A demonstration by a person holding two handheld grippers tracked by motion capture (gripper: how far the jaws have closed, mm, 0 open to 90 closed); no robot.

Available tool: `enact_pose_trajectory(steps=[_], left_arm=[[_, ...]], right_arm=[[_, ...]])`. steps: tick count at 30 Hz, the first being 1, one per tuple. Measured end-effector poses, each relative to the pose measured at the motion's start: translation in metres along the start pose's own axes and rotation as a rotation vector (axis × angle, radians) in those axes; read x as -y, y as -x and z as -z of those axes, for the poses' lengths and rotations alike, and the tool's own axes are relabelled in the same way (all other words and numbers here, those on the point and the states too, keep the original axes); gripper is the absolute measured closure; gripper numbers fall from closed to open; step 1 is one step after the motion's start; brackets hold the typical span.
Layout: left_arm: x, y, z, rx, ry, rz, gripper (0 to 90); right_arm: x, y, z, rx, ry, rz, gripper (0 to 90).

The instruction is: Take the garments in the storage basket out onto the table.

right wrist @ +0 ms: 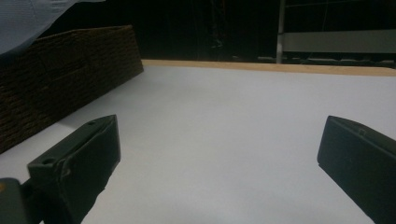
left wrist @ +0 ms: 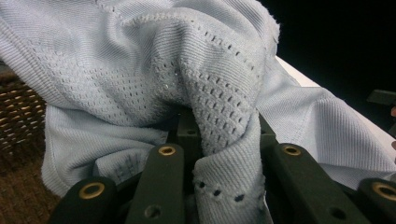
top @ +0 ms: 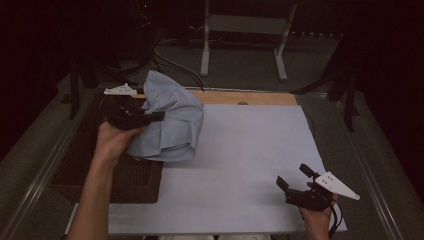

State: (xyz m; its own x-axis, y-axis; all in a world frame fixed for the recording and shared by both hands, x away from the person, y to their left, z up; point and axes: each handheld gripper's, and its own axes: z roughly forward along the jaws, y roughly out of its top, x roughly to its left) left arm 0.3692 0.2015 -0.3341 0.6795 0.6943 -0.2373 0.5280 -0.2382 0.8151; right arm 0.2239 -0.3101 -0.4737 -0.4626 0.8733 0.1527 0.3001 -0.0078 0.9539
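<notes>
White table, left gripper jaws clenched on pale blue cloth, right gripper jaws wide apart, holding nothing

left tongs far left, raised, jaws clamped; right tongs near right, low, jaws spread wide.

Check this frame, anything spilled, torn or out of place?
Nothing stands out. The left gripper is clamped on a bunched light-blue cloth, lifting it over the wicker basket; no tears visible. The right gripper is open over the white table.
</notes>
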Motion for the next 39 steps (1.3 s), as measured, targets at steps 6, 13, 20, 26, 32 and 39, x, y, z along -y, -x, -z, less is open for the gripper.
enact_pose_trajectory(steps=[6,13,20,26,32,39], left_arm=[[-0.003,0.005,-0.007,0.013,-0.004,-0.007,75.7],[-0.005,0.011,-0.015,0.021,-0.013,-0.016,75.7],[-0.008,0.017,-0.023,0.031,-0.020,-0.027,75.7],[-0.011,0.023,-0.030,0.046,-0.021,-0.036,75.7],[-0.013,0.029,-0.039,0.068,-0.023,-0.042,75.7],[-0.015,0.036,-0.048,0.091,-0.024,-0.047,75.8]], right_arm=[[0.000,0.000,0.000,-0.001,0.000,-0.001,0.0],[0.000,0.000,0.000,-0.001,0.001,-0.001,0.0],[0.000,0.000,0.000,-0.002,0.001,-0.001,0.0],[0.000,0.001,-0.001,-0.002,0.001,-0.003,0.0],[0.000,0.001,-0.001,-0.002,0.001,-0.003,0.0],[0.000,0.001,0.000,-0.002,0.003,-0.005,0.0]])
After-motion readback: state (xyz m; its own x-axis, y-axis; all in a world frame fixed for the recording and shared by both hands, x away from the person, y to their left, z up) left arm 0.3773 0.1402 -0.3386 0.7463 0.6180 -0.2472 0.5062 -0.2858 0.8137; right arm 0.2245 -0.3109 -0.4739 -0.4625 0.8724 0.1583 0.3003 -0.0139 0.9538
